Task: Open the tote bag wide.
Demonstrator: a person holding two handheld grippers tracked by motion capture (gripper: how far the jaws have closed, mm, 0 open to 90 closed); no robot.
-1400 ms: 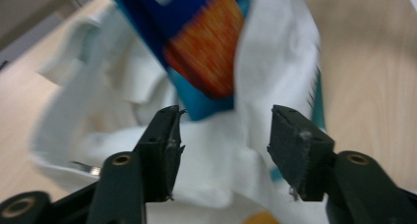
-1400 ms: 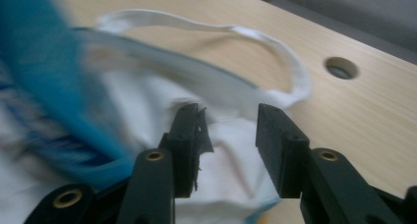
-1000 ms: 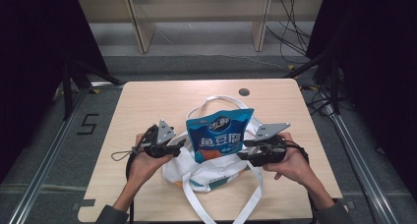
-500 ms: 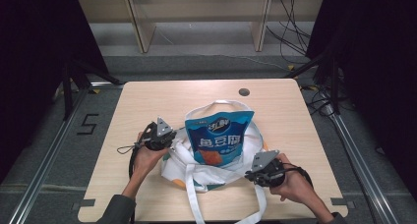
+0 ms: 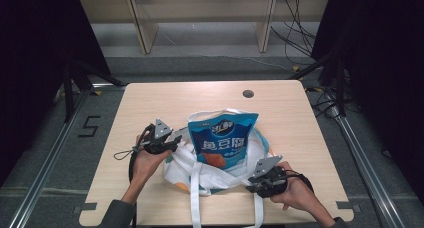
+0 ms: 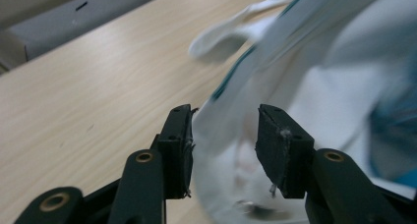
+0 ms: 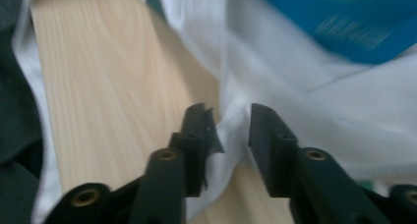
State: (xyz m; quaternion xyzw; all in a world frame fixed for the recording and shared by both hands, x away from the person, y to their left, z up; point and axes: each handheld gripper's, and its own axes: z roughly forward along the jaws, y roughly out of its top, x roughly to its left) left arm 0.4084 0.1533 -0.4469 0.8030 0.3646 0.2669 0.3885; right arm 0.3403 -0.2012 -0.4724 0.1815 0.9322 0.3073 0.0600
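Note:
A blue snack packet stands upright in the mouth of a white tote bag on the wooden table. My left gripper is at the bag's left rim. In the left gripper view its jaws have just been opening and stand apart, with the bag's white cloth between them, untouched by the right pad. My right gripper is at the bag's near right corner. Its jaws have just been opening too, with a fold of cloth loose between the pads. The packet is blurred above.
The bag's two long white straps trail to the table's near edge between the person's forearms. A round cable hole sits in the far part of the table. Bare wood lies left, right and beyond the bag.
The right gripper has dropped from beside the packet to the bag's near right corner. The packet has sunk lower into the bag. The left gripper has stayed at the left rim.

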